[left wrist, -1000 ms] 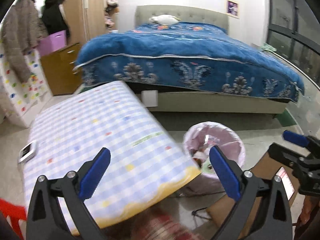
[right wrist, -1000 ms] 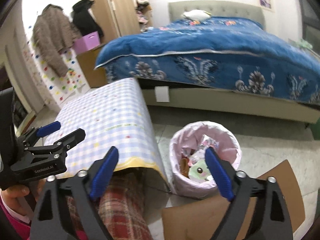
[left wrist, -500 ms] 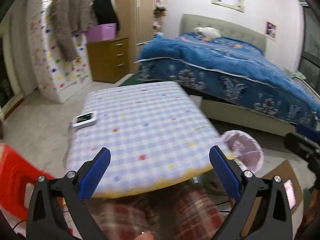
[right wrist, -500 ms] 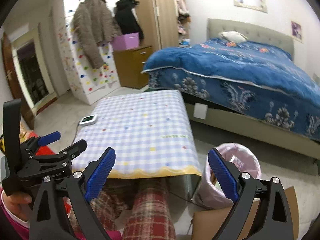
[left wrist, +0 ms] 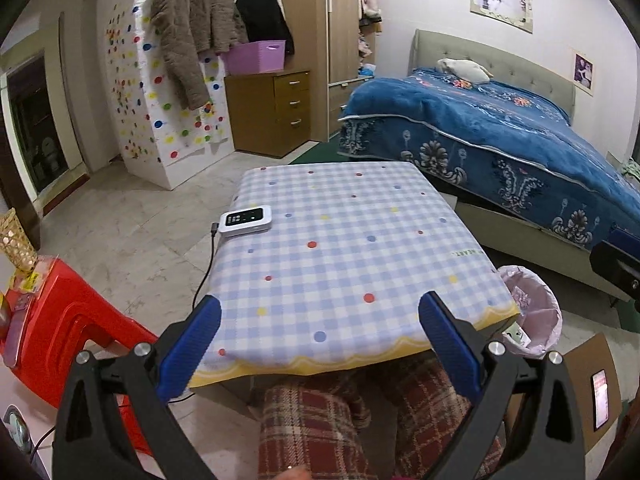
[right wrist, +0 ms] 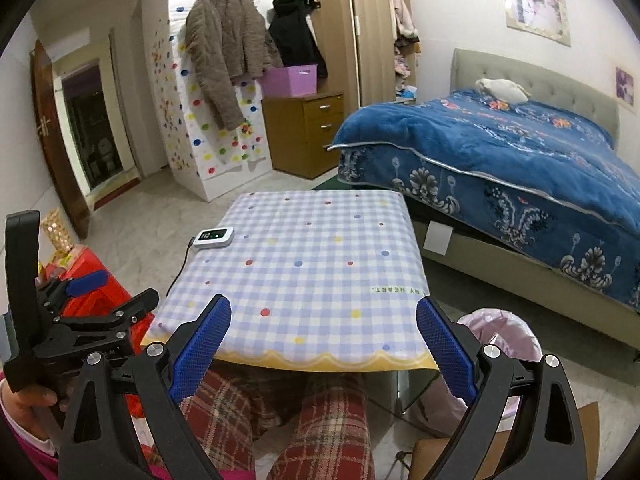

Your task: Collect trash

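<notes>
A bin with a pink liner [left wrist: 538, 300] stands on the floor by the table's right front corner, with wrappers inside; the right wrist view shows its rim [right wrist: 502, 330]. My left gripper [left wrist: 319, 320] is open and empty over the near edge of the checked tablecloth [left wrist: 340, 248]. My right gripper [right wrist: 323, 320] is open and empty too, above the same edge [right wrist: 312, 272]. In the right wrist view the left gripper [right wrist: 114, 294] is at the far left, held in a hand. I see no loose trash on the cloth.
A white device [left wrist: 245, 220] with a cable lies on the table's left side. A red plastic stool [left wrist: 60, 340] stands to the left, cardboard [left wrist: 588, 364] with a phone [left wrist: 599, 398] to the right. Plaid-trousered legs [left wrist: 320, 420] sit under the table; a blue bed [left wrist: 500, 140] lies beyond.
Both grippers have swung up and left, away from the bin. The bin has slid from between the fingers to the right side, and the whole table now fills both views.
</notes>
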Demonstrator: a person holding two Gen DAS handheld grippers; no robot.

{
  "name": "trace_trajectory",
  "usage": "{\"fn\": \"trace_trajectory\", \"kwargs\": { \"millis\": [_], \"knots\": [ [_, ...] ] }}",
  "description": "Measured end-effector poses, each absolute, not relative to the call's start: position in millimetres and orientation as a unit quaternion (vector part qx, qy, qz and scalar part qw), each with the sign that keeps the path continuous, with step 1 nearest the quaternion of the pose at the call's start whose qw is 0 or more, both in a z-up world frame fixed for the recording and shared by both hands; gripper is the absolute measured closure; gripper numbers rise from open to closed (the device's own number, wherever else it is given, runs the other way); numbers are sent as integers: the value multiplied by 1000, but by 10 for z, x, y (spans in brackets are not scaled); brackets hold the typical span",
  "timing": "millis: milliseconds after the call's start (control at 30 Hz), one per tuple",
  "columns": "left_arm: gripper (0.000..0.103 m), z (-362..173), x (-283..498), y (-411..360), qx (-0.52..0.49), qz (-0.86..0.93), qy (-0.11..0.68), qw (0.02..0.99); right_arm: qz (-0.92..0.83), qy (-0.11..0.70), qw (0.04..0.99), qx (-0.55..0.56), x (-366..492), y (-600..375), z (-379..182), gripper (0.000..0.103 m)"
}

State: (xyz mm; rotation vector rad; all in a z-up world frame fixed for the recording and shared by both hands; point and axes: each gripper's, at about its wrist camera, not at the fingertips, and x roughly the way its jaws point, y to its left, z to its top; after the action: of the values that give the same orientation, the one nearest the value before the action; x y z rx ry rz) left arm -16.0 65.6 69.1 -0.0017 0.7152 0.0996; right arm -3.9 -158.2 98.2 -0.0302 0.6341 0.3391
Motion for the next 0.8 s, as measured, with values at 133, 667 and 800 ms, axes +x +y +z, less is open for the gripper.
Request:
{"fn": "trace_trajectory", "kwargs": {
  "millis": [133,667,800],
  "knots": [
    [7,678,-128,713,-4,53,352,935,166,314,935,-18,-4,-1534,960,10],
    [7,614,-23,714,-2,53,362,931,161,329,930,-20,125,-1514,872,10],
    [7,607,-4,702,-1,53,364,930,159,330,930,-18,134,-1520,857,10]
  ]
}}
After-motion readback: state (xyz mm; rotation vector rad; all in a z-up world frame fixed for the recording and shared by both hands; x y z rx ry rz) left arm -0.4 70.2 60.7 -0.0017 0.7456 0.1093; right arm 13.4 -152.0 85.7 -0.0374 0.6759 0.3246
